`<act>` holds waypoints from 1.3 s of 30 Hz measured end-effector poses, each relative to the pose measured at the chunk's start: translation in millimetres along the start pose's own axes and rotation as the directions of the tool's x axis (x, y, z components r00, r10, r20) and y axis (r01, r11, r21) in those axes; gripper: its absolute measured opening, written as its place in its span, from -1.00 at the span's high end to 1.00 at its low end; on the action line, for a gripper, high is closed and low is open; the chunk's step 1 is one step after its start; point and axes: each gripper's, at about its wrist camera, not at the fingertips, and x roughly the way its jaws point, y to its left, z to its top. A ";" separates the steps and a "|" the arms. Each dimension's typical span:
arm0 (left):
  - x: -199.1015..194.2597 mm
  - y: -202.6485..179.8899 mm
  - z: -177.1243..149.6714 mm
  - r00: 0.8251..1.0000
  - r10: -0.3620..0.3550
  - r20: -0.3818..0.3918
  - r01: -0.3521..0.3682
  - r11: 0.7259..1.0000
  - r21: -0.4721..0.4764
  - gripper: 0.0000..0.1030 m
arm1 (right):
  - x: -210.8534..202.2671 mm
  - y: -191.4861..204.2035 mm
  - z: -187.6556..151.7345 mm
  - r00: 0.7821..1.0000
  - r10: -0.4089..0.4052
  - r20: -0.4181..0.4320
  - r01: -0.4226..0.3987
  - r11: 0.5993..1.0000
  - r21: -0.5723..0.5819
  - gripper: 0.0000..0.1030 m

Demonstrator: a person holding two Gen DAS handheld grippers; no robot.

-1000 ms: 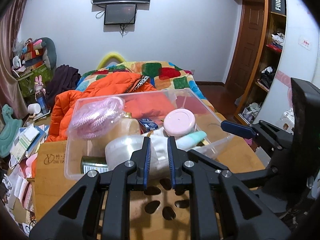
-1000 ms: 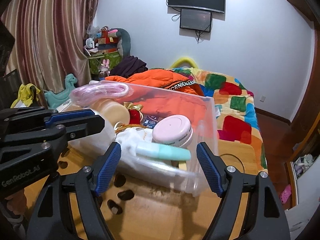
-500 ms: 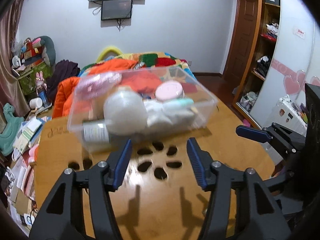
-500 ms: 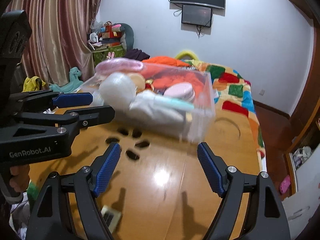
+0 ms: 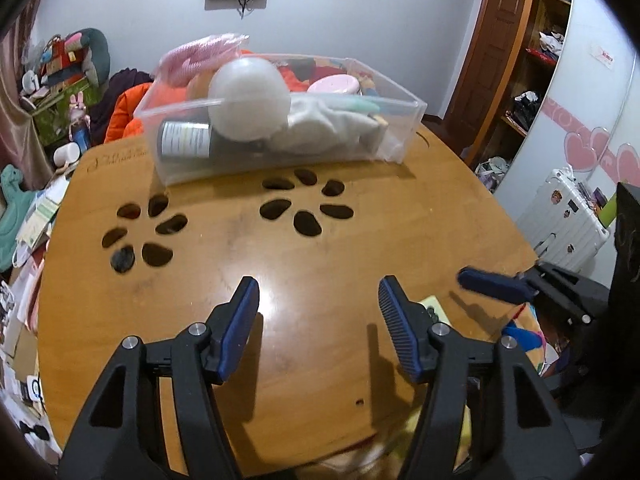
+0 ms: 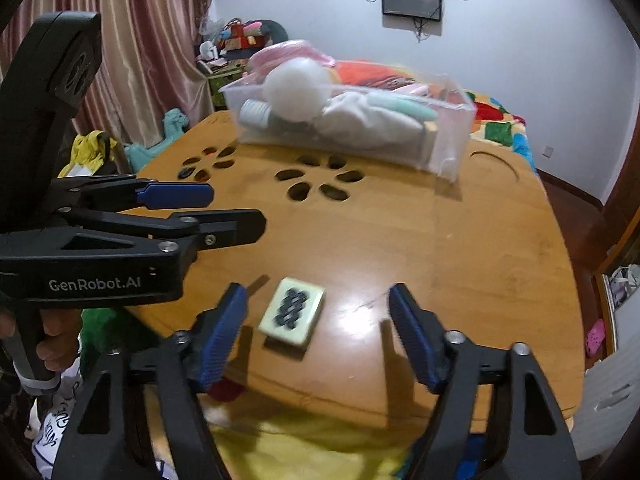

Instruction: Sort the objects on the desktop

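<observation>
A clear plastic bin [image 5: 400, 128] stands at the far side of the wooden table [image 5: 280, 264], also in the right wrist view [image 6: 448, 136]. It holds a white ball [image 5: 250, 98], a dark bottle [image 5: 188, 140], a white cloth, a pink round case and a pink coil. A mahjong tile [image 6: 292, 310] lies near the table's front edge between the right fingers; its corner shows in the left wrist view [image 5: 434, 308]. My left gripper [image 5: 318, 320] is open and empty. My right gripper [image 6: 316, 324] is open around the tile without touching it.
The table has two flower-shaped cutouts [image 5: 304, 208]. A bed with an orange jacket [image 5: 132, 108] lies behind the bin. Curtains and toys stand at the left [image 6: 132, 40], a white suitcase [image 5: 568, 216] and a wardrobe at the right.
Both grippers pulled back from the bin toward the table's front edge. The left gripper went from shut to open. The mahjong tile came into view between the right fingers.
</observation>
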 end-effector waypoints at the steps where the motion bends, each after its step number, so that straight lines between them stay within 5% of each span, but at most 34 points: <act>1: -0.6 0.5 -1.7 1.000 -0.003 -0.002 0.003 1.000 -0.002 -0.19 | 2.4 2.5 -1.3 1.000 0.002 -0.006 -0.002 1.000 -0.009 0.10; 5: -2.7 -0.8 -6.1 1.000 -0.015 -0.003 0.015 1.000 -0.002 -0.19 | 10.1 9.0 -5.3 1.000 -0.017 -0.016 0.016 0.999 -0.040 0.57; 16: 2.0 -0.1 13.0 1.000 -0.014 0.020 0.014 1.000 0.005 -0.20 | 6.3 -23.9 17.1 0.999 -0.035 0.004 0.035 0.999 0.027 0.57; 29: 5.0 16.3 78.1 0.985 0.056 0.165 -0.056 0.998 -0.006 -0.19 | 4.7 -58.3 101.4 0.992 -0.026 0.124 0.022 0.999 0.031 0.57; 39: 12.6 41.1 116.2 0.974 0.058 0.219 -0.048 0.998 -0.051 -0.19 | 48.8 -61.6 153.7 0.990 0.031 0.136 -0.033 0.999 0.014 0.57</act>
